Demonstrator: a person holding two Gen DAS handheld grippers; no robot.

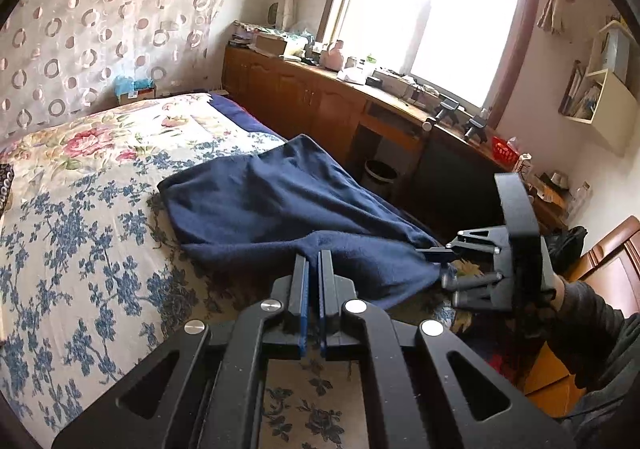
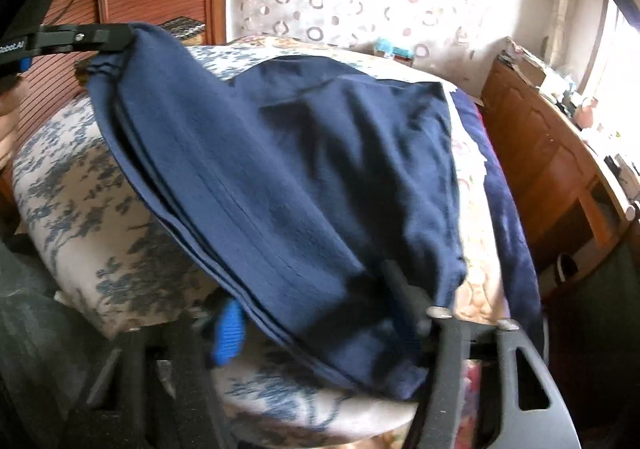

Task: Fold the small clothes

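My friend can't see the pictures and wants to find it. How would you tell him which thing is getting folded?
Find the big bed with the flowery bedspread across from the window. Near its edge lies a dark navy garment, with the left gripper and right gripper each pinching its near hem. It is plain, soft and one solid colour, while the cover beneath it is patterned with blue and pink blossoms.

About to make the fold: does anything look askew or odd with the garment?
The navy garment is rumpled, not flat, on the floral bedspread. Its near edge is lifted, pinched by the left hand-held gripper and the right hand-held gripper. Nothing looks damaged.
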